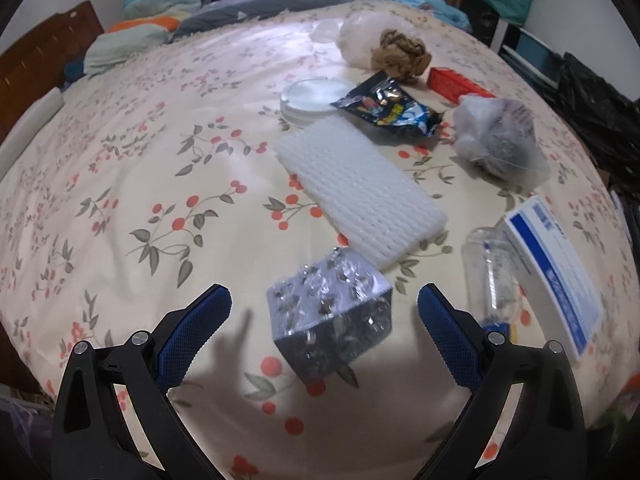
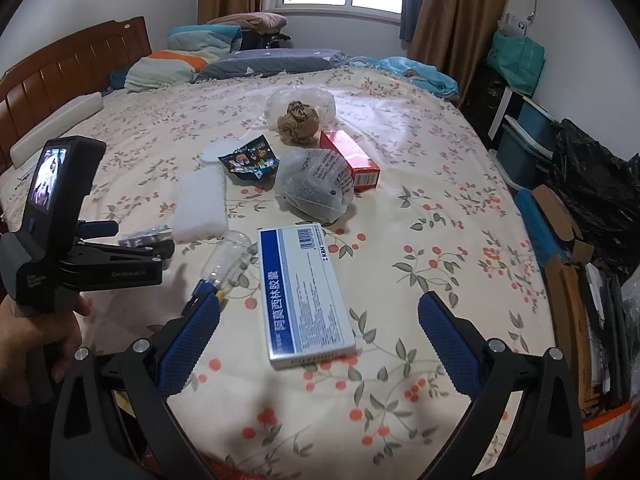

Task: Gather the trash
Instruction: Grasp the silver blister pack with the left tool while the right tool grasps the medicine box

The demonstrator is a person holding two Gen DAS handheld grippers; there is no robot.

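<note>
Trash lies scattered on a floral bedspread (image 1: 160, 200). A silver blister pack (image 1: 328, 320) rests on it between the wide-apart blue fingers of my left gripper (image 1: 324, 312), which is open and touches nothing. Beyond the pack are a white foam net sleeve (image 1: 360, 188), a dark snack wrapper (image 1: 388, 108), crumpled brown paper (image 1: 400, 54) and a stuffed clear bag (image 1: 500, 136). My right gripper (image 2: 320, 332) is open over a blue-and-white medicine box (image 2: 304, 292), with a clear bottle (image 2: 228, 256) just left of it. In the right wrist view a hand (image 2: 40, 340) holds the left gripper (image 2: 138, 240).
A red box (image 2: 352, 156) and a round plastic lid (image 1: 310, 96) lie mid-bed. Pillows (image 2: 180, 64) and a wooden headboard (image 2: 72, 68) are at the far left. A black rubbish bag (image 2: 592, 184) and stacked cardboard (image 2: 568, 280) stand beside the bed's right edge.
</note>
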